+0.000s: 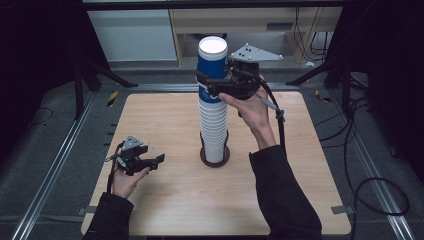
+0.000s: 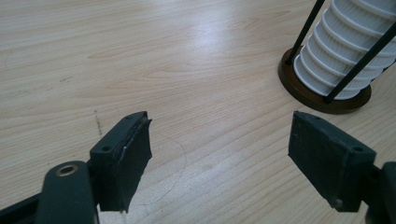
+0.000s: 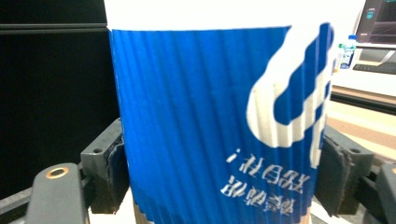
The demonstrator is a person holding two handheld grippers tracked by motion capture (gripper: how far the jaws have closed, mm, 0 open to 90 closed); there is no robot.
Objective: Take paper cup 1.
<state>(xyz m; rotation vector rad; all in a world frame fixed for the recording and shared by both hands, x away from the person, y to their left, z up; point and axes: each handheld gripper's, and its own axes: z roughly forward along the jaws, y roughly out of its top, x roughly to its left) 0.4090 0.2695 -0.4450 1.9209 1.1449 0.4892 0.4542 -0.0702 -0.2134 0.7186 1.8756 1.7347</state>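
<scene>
Right tool (image 1: 216,86) clamped on the inverted blue cup (image 1: 212,67) topping the cup stack (image 1: 214,130) at 12 o'clock, likely mid-transfer; left tool (image 1: 150,162) open, idle at 8 o'clock on the surface (image 1: 165,210).

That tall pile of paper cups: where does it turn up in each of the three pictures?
High view: the cup stack rises at table centre, from a dark round base.
Left gripper view: its white lower cups sit top right, beyond open jaws.
Right gripper view: the blue top cup sits between the jaws, upside down.
Shared landmark: the wooden table.
</scene>
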